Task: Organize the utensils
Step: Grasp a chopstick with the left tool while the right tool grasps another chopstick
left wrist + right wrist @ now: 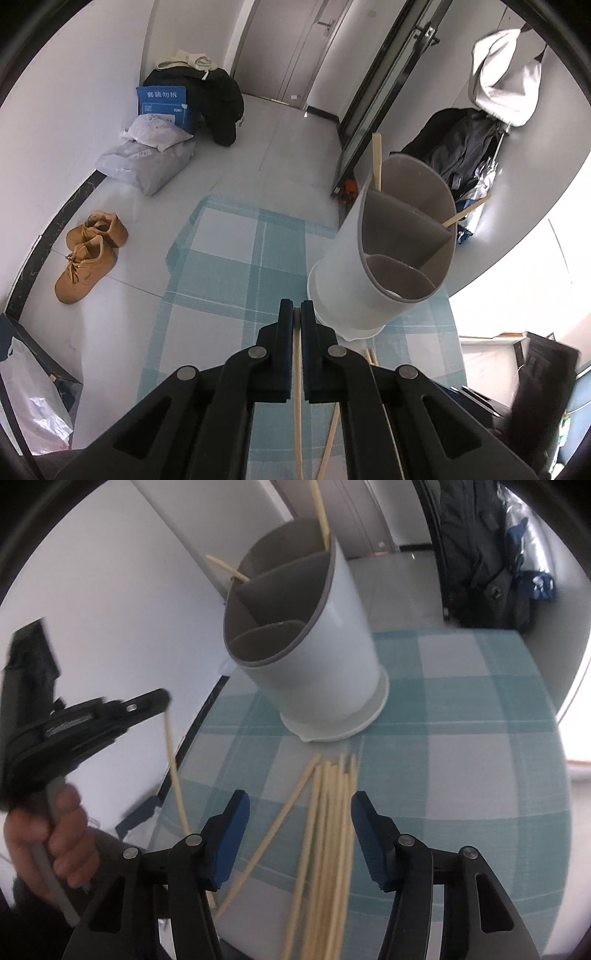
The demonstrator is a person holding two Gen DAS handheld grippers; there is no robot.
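while i am holding one pale chopstick (pixel 296 373) pinched between the closed fingers of the left gripper (pixel 296 308), i am looking past its tips at the white utensil holder (pixel 373 266) standing on the checked tablecloth (pixel 229 266). the held stick is running along the gripper's own line, back toward me and out of the bottom of the left wrist view; from the right wrist view the same stick (pixel 173 768) is hanging down from the left gripper (pixel 164 698) out to the side of the table. the holder is sitting just ahead and to the right of the left fingertips, close to them, its divided mouth tilted toward the camera by the lens. two sticks are already standing in its far compartments; the near compartment is looking empty as far as i am able to see.

the right gripper (pixel 299 834) is hovering with its blue-padded fingers spread wide and holding nothing, straddling the loose bundle of chopsticks (pixel 328 830) lying flat on the cloth. those sticks are pointing lengthwise from me toward the holder's base (pixel 332 727), their far ends stopping just short of it.

i am judging the left hand to be the nearer one for the drop: the stick's long axis is needing to be swung upright and carried rightward over the rim, while the right is sitting well placed to close across the bundle.
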